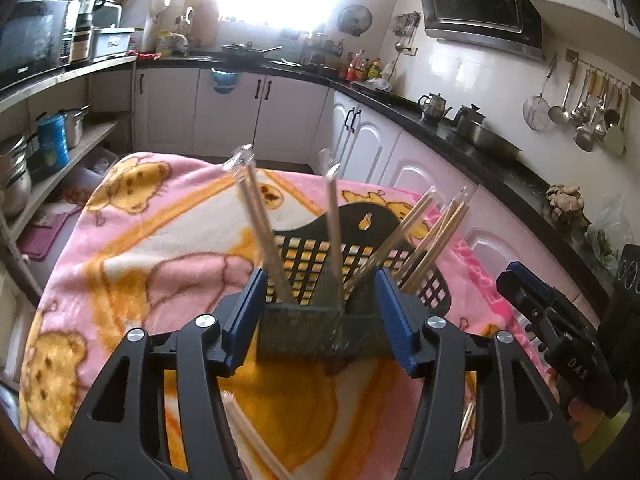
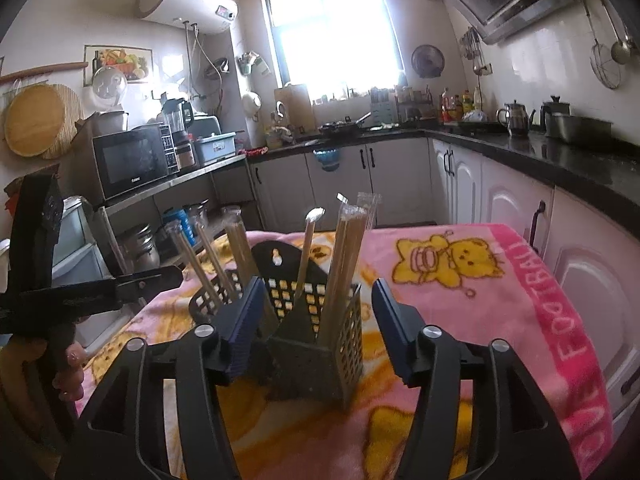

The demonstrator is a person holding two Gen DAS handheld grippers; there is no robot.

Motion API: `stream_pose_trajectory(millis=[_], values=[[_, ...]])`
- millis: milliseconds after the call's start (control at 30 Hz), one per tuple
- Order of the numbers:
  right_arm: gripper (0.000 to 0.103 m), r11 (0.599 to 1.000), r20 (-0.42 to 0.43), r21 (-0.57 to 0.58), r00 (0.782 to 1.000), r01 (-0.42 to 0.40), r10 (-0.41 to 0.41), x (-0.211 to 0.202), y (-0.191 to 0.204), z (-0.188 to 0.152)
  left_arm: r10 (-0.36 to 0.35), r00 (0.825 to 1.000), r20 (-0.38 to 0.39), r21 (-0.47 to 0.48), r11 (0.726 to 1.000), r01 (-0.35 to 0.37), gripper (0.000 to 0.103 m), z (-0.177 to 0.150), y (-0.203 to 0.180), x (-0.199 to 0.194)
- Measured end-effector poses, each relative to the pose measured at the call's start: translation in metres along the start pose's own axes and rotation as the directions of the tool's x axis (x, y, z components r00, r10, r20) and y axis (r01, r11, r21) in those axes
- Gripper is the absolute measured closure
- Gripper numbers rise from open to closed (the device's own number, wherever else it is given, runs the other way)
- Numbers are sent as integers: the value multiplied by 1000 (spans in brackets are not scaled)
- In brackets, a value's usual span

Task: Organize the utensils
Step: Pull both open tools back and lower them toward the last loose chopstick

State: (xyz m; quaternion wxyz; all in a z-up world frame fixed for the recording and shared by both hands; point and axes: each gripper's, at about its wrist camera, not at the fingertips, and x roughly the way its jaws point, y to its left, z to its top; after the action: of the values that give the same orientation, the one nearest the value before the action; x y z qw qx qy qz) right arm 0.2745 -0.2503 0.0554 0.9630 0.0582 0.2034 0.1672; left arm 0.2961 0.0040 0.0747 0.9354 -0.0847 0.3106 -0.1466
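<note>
One black utensil holder [image 1: 352, 240], two grippers, two kettles [image 2: 516, 118], one microwave [image 2: 132, 160]

Black lattice holder [image 1: 320, 252] on pink, yellow-bear blanket [image 1: 132, 240]

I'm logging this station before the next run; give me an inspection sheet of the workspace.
Surface: table under a pink cartoon blanket.
Job's things: black slotted utensil holder upright on the blanket; wrapped chopsticks standing in its compartments; more chopsticks lying on the blanket near the left hand-held gripper.
Clutter: nothing seen besides those.
Grippers: left hand-held gripper open, straddling the holder's front; right hand-held gripper open, nothing gripped.
Cables: nothing seen.
Surroundings: kitchen; microwave, kettle, hanging ladles.
</note>
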Motion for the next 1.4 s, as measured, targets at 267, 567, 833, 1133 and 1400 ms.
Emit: stream_pose_trajectory(millis=[267, 567, 833, 1133, 1400], values=[[46, 1000, -64, -3, 998, 21, -21, -4, 4, -21, 27, 999, -24, -16, 999, -27, 32, -28, 13, -9], [45, 999, -124, 3, 992, 36, -36, -9, 8, -42, 43, 997, -68, -46, 998, -47, 27, -57, 27, -8], [44, 998, -180, 21, 982, 59, -54, -17, 3, -64, 50, 992, -112, -54, 997, -57, 27, -80, 35, -5], [44, 993, -242, 69, 967, 99, -79, -26, -9, -89, 50, 984, -172, -69, 996, -63, 27, -102, 41, 7], [43, 981, -309, 122, 945, 152, -108, -34, -31, -110, 38, 971, -235, -94, 994, -61, 27, -120, 44, 25]])
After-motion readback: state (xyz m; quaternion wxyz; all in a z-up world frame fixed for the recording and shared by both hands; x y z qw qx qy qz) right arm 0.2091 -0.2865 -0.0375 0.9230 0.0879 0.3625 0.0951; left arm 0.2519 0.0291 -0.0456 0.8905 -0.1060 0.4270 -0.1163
